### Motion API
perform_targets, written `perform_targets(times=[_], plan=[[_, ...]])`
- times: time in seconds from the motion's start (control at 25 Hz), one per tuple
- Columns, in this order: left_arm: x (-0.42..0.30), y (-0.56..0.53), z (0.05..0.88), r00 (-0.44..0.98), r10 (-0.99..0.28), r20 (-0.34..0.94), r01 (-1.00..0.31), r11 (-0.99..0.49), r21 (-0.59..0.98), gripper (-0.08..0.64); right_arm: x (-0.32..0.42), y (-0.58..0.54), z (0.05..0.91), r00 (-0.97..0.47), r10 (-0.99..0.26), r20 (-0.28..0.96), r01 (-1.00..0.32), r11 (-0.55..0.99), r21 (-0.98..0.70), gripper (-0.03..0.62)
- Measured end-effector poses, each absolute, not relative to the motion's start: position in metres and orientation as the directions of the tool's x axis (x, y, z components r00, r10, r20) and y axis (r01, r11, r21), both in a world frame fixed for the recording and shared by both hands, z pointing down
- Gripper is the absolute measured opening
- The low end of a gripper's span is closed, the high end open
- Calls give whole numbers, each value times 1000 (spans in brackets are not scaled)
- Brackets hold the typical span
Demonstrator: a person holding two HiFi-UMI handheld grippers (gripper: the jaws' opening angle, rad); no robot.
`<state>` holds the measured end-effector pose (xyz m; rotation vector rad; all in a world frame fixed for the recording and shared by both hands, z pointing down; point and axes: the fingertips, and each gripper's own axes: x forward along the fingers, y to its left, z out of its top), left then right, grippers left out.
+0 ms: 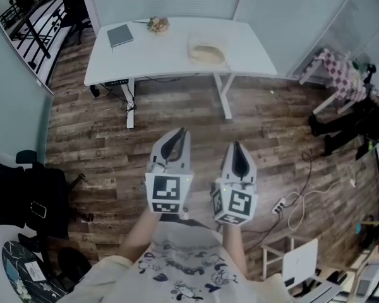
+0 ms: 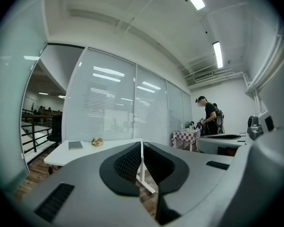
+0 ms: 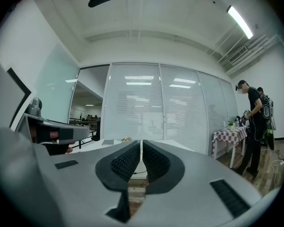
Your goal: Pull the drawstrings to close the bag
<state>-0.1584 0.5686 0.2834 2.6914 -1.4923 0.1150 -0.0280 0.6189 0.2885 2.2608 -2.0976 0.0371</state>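
A pale drawstring bag (image 1: 207,49) lies on the white table (image 1: 158,55), right of its middle. I stand well back from the table over the wood floor. My left gripper (image 1: 181,131) and right gripper (image 1: 235,145) are held level side by side in front of my body, both pointing toward the table. Both are shut with nothing between the jaws; in the left gripper view the left gripper (image 2: 141,143) has its pads together, and in the right gripper view the right gripper (image 3: 141,142) does too. The bag's strings cannot be made out from here.
A grey notebook (image 1: 120,35) and a small bunch of flowers (image 1: 158,24) lie on the table's far left part. A checkered-cloth table (image 1: 341,74) and a person (image 3: 253,122) are to the right. A power strip with cables (image 1: 284,204) lies on the floor at right; a chair (image 1: 300,264) stands near me.
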Motion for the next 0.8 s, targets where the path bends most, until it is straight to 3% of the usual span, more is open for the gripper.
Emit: perform_targets(times=[0.44, 0.8], plan=[[-151, 572, 295, 499, -858, 120, -865, -502, 5, 52, -15, 620, 302, 61, -995, 79, -998, -60, 9, 28], [-143, 501, 307, 491, -860, 135, -869, -495, 7, 52, 1, 552, 313, 72, -993, 95, -997, -71, 11, 28]])
